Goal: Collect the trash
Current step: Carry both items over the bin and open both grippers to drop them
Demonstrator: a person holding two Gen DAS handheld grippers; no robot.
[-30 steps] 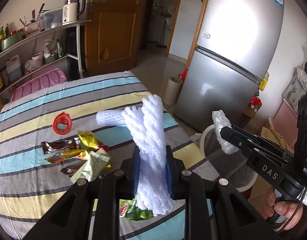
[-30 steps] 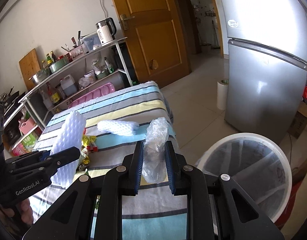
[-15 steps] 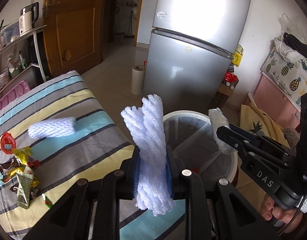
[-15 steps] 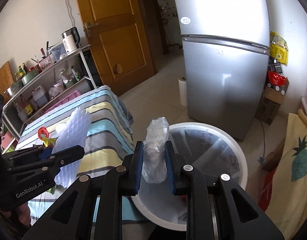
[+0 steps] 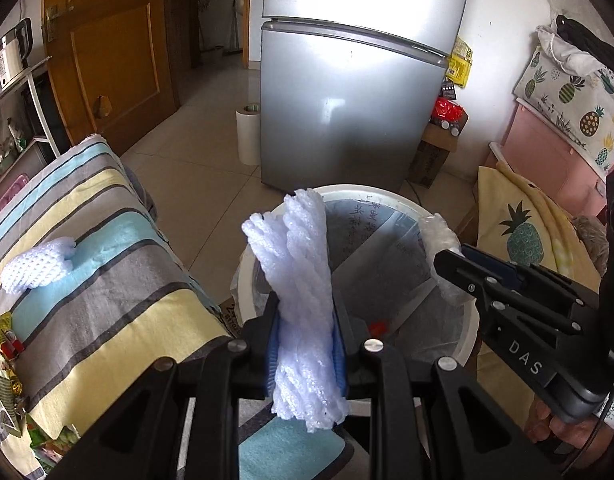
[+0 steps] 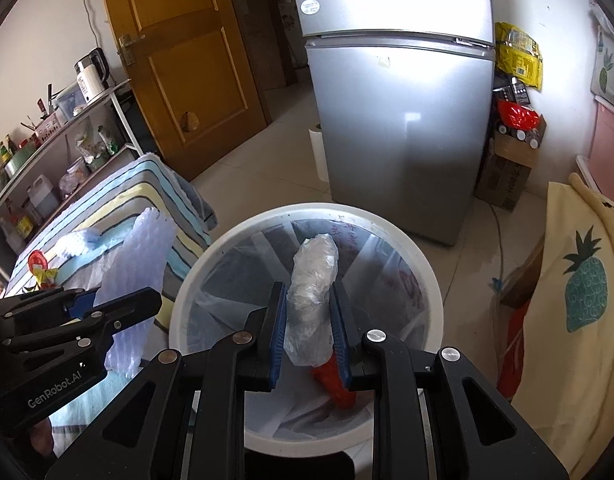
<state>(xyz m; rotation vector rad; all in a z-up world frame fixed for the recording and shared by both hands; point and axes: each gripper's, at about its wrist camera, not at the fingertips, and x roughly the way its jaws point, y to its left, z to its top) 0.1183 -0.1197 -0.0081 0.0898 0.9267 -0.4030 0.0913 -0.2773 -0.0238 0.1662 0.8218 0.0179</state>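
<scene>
My left gripper (image 5: 307, 340) is shut on a white foam net sleeve (image 5: 299, 272) and holds it upright at the near left rim of the white trash bin (image 5: 473, 328). My right gripper (image 6: 309, 332) is shut on a crumpled clear plastic bag (image 6: 313, 280) and holds it over the open bin (image 6: 431, 280), which is lined with a clear bag and has red trash (image 6: 335, 384) at the bottom. The right gripper with its bag also shows in the left wrist view (image 5: 447, 256). The left gripper with its foam also shows in the right wrist view (image 6: 135, 276).
A striped bed (image 5: 107, 280) lies to the left with another foam net (image 5: 35, 268) and several snack wrappers (image 5: 3, 340) on it. A silver fridge (image 5: 347, 100) stands behind the bin. A pineapple-print cloth (image 6: 579, 288) is at the right, a shelf (image 6: 67, 128) and a wooden door (image 6: 179, 60) at the left.
Both grippers have swung right from above the bed to the trash bin, each still holding its piece. The right gripper is now over the bin's opening.
</scene>
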